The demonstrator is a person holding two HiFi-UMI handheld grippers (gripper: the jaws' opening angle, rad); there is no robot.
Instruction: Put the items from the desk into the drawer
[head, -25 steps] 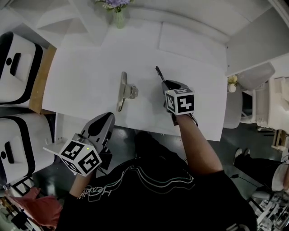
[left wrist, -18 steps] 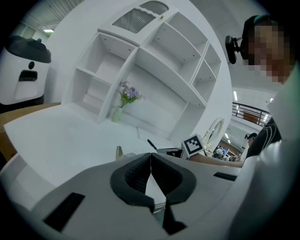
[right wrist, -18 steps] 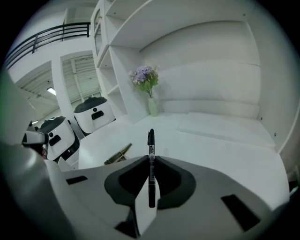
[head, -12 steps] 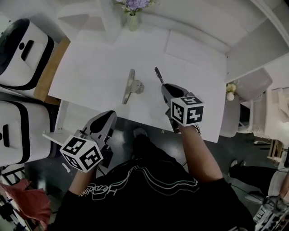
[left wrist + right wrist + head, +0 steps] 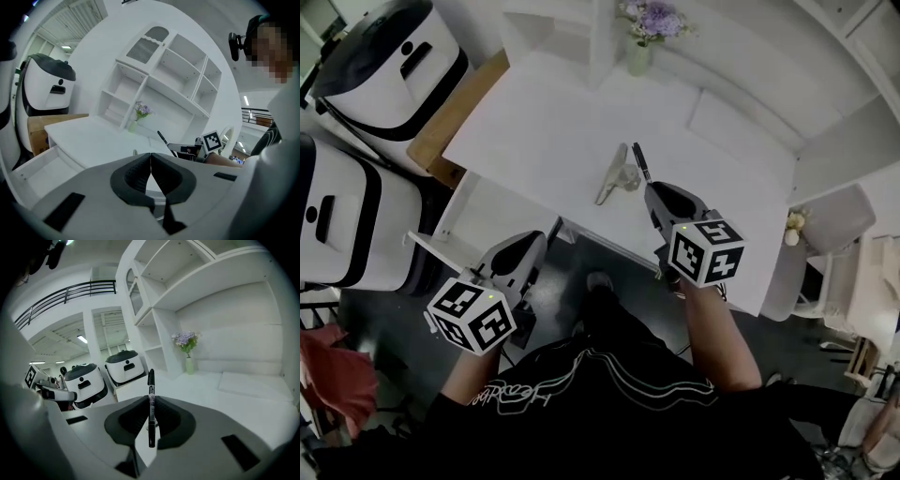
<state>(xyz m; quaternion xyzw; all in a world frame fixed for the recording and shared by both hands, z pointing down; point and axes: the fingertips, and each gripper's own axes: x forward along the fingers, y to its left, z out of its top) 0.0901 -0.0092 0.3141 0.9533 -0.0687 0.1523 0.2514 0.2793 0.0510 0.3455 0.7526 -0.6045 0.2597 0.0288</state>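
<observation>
**A:** status? anything in the drawer yet?

**B:** nope afaict. My left gripper (image 5: 151,157) is nearest, jaws pressed together w/ nothing in them, right by the open drawer (image 5: 44,171), which looks bare. My right gripper (image 5: 151,420) is clamped on the black pen (image 5: 151,399), held clear of the desk (image 5: 544,141). Metal clip (image 5: 617,174) lies on the desk just beyond. So pen, then clip, both left to do imo.

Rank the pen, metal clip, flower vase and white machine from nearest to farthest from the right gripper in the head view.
1. pen, held in the jaws of the right gripper
2. metal clip, just left of it
3. flower vase, well behind
4. white machine, far left
</observation>
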